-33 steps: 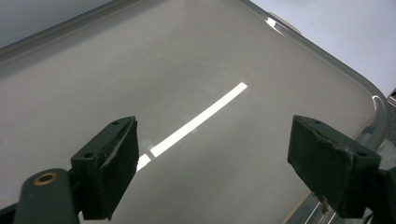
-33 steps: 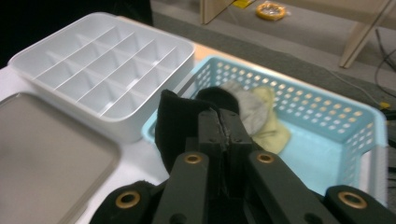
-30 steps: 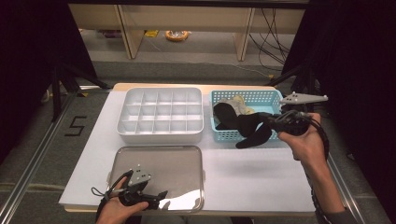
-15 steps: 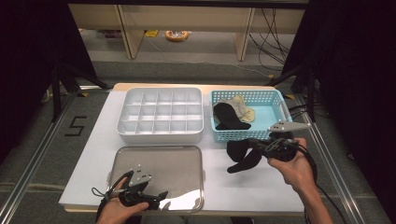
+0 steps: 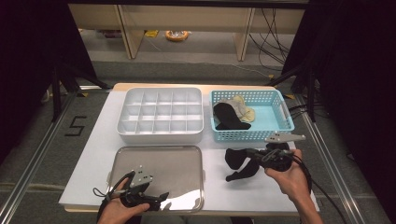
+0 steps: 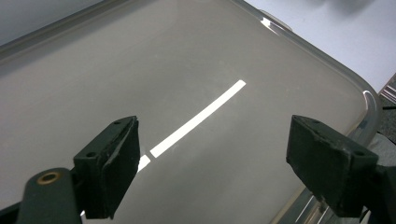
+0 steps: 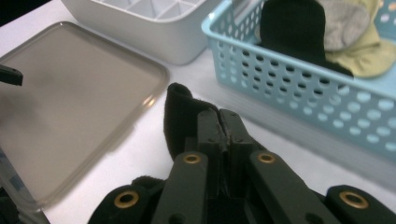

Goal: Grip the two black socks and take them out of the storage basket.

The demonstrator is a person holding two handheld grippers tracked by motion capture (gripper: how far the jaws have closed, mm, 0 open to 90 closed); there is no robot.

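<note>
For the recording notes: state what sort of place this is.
Likely a lab or test workspace: a white table inside dark curtains, numbered floor marking, loose cables, and sorting props such as the divided tray.

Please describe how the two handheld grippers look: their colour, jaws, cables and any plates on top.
Both are black. The left gripper has two blocky black jaws, brass-coloured rivets, a small grey plate on top and a looping black cable. The right gripper has flat black jaw arms with brass rivets, a grey three-cornered plate and a black cable. Both forearms show no sleeves.

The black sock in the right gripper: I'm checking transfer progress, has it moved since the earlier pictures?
Yes. The black sock, clamped in the right gripper, came out of the blue basket down toward the person.
</note>
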